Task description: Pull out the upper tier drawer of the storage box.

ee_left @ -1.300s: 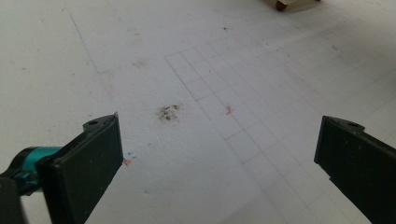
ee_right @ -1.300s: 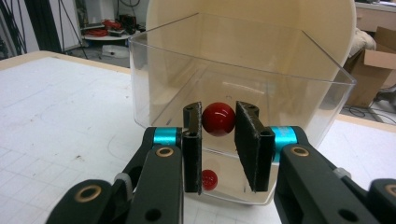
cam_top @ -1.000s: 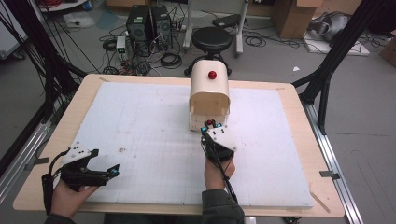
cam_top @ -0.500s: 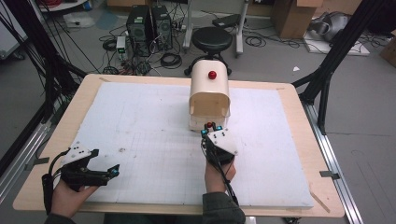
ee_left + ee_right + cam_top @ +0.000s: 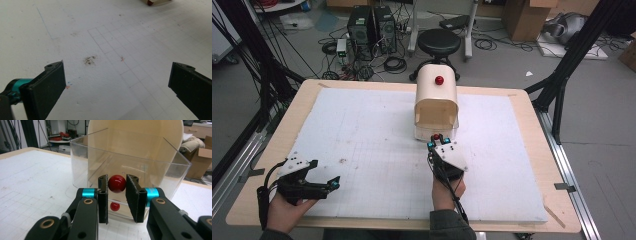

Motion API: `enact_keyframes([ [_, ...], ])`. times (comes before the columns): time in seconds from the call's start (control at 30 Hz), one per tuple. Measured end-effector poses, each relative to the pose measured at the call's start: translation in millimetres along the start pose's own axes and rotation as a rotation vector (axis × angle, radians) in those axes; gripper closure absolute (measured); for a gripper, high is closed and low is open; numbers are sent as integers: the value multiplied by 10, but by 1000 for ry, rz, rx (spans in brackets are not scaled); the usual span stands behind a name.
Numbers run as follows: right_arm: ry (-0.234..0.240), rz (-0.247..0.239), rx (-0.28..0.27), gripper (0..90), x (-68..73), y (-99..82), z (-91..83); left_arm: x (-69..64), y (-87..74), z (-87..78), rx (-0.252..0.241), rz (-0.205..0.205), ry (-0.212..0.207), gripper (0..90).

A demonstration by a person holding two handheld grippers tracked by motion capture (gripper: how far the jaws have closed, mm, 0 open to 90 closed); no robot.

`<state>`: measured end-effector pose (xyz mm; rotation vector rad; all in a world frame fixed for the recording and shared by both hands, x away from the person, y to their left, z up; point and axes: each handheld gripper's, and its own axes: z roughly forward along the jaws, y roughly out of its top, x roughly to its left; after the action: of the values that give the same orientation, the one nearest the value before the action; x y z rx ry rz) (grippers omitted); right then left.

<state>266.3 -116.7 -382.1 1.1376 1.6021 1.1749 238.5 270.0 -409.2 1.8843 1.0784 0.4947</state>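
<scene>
High view: the right tongs lie low and roughly level over the white tabletop, held by a hand coming in from the near edge, their tips at the front of a cream bread-bin-like box. Right gripper view has their jaws clenched on a red ball knob fixed to the clear plastic drawer front of that box; the knob's reflection shows just below it. Behind the clear wall rises the cream arched shell, which carries a second red knob on top. The left tongs rest near the tabletop's near left corner, well apart from the box, jaws released and wide with only the gridded, lightly stained sheet between them. A black stool stands beyond the tabletop's far edge.
</scene>
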Motion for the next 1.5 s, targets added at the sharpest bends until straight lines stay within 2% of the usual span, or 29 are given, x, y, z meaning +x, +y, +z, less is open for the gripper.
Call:
enact_keyframes([
  [1.23, 13, -10, -4, 721, 13, -45, -105, 1, 2, -5, -1, 4, -2, 17],
  [1.5, 34, -1, -11, 699, 1, -48, -123, -4, 2, -2, -3, 3, -2, 17],
])
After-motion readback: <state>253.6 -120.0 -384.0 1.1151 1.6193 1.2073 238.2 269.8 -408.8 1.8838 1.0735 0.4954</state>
